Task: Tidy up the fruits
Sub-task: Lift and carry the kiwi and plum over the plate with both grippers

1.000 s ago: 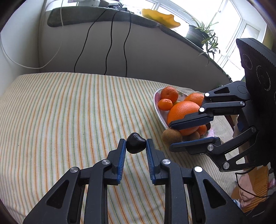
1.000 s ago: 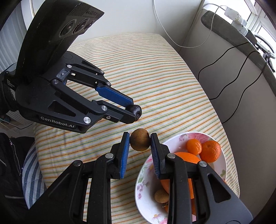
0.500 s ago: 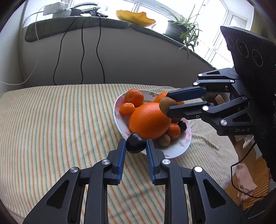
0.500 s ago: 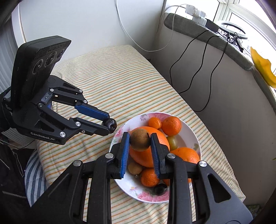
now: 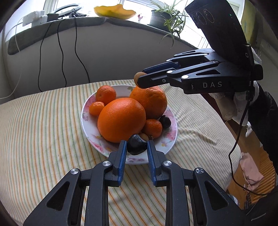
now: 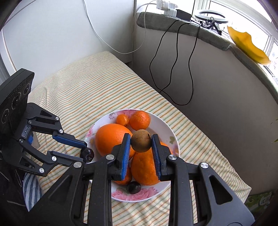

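A flowered white plate [image 5: 171,139] [image 6: 166,126] on the striped cloth holds two big oranges [image 5: 121,119] [image 6: 111,137], small mandarins [image 5: 106,94] [image 6: 139,120] and a dark plum [image 5: 165,121] [image 6: 133,187]. My left gripper [image 5: 136,147] [image 6: 85,153] is shut on a dark plum [image 5: 136,146] [image 6: 87,154] at the plate's near rim. My right gripper [image 6: 141,144] [image 5: 139,79] is shut on a brown kiwi [image 6: 141,141] [image 5: 138,77] and holds it above the oranges.
The striped cloth [image 5: 38,132] covers the table. A wall with hanging black cables [image 5: 60,52] stands behind. The sill above holds a yellow dish [image 5: 114,11], a power strip [image 5: 34,17] and a potted plant [image 5: 163,17]. The table's right edge [image 5: 225,125] drops to the floor.
Both grippers have moved in over the plate with their fruit. The left one now has its plum at the plate's near rim; the right one has its kiwi above the oranges.
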Motion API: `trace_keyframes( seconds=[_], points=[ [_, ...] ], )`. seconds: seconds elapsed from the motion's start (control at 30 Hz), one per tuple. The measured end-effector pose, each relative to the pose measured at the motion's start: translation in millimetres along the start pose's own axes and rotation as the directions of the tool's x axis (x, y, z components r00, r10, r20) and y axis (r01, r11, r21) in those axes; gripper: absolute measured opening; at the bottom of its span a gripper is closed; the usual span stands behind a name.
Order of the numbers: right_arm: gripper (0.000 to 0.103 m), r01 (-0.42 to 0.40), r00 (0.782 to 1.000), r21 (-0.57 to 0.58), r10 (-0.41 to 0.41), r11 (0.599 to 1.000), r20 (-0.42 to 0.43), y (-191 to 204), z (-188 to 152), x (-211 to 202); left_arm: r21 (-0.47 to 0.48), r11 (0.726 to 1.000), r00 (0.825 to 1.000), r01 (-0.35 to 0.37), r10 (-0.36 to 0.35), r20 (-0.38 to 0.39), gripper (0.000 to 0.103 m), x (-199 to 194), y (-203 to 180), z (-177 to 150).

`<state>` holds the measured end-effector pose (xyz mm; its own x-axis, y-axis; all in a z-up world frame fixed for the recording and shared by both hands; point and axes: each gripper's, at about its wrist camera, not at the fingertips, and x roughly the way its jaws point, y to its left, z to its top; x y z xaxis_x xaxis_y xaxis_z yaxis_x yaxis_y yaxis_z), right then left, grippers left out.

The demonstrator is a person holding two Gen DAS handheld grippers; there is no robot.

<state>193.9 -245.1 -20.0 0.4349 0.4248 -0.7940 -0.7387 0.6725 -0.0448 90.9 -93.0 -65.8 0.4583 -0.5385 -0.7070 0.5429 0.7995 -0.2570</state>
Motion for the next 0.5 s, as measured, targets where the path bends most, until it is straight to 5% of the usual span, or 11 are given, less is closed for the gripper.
trace_keyframes(
  seconds=[0.5],
  points=[
    [0.026,-0.015,1.0,0.108,0.016,0.994,-0.006,-29,7,24,0.022,1.0,1.0,-0.006,0.007,-0.022,0.022,12,-10,1]
  ],
)
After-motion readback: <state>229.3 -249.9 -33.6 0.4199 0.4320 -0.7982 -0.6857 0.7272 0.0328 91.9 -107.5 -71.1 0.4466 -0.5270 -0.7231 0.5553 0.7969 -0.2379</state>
